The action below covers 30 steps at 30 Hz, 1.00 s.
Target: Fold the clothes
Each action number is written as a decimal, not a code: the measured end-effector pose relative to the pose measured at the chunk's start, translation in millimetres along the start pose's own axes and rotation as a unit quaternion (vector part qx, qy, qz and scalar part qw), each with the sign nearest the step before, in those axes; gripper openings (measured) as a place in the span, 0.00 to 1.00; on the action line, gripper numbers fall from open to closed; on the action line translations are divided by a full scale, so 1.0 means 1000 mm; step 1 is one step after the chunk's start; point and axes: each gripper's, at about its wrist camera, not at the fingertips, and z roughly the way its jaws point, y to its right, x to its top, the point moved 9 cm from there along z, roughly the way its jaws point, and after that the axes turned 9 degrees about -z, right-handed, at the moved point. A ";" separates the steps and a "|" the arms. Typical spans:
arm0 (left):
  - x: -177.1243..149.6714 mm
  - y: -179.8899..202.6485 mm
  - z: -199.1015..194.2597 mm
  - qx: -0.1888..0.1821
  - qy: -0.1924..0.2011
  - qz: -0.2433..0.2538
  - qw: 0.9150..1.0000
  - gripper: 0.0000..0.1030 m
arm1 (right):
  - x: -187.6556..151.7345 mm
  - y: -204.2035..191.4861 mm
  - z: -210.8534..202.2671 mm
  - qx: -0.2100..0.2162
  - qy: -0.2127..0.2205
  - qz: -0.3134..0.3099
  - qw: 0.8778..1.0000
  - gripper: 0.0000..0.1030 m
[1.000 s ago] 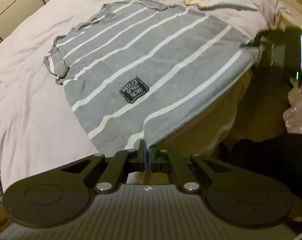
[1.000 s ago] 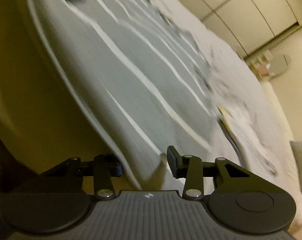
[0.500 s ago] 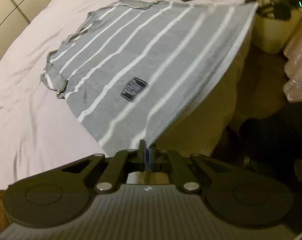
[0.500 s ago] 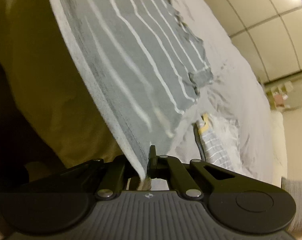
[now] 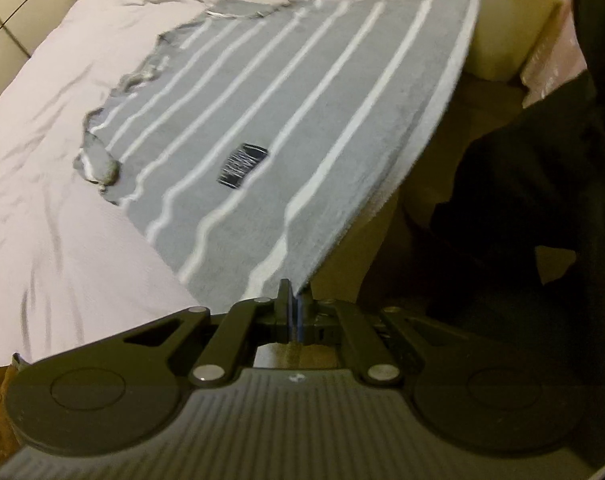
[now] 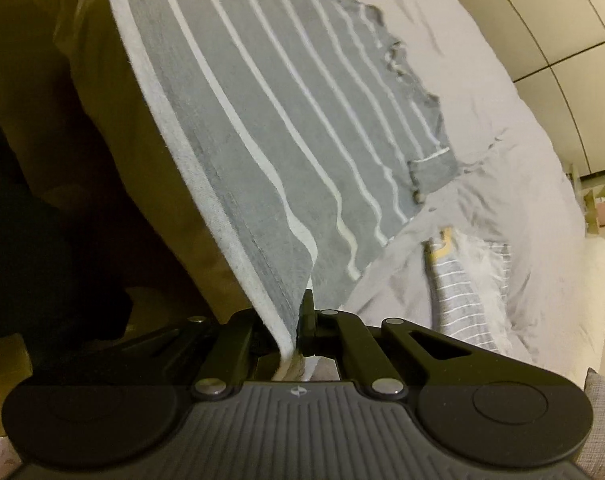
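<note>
Bed: pale sheet of the bed (image 5: 62,208) lay wrinkled under everything, with cupboard doors (image 6: 562,32) behind.
Shirt: grey striped shirt (image 5: 286,136) lay collar-end on the sheet, its hem lifted off the mattress edge.
Change: a second before, the right tongs stood apart beside the hem; by now they had clamped on, and the hem had risen taut between both corners.
Meaning: probably the first fold, hem carried toward the collar.
Left tongs (image 5: 293,300): closed tight on one hem corner.
Right tongs (image 6: 298,320): pinching the other corner (image 6: 286,320).
Nearby: folded striped garment (image 6: 466,280) just beside the shirt.
</note>
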 end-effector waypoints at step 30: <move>0.229 -0.326 0.229 -0.030 -0.104 -0.141 0.984 0.01 | 0.101 0.310 0.322 0.188 -0.022 0.055 0.980 0.00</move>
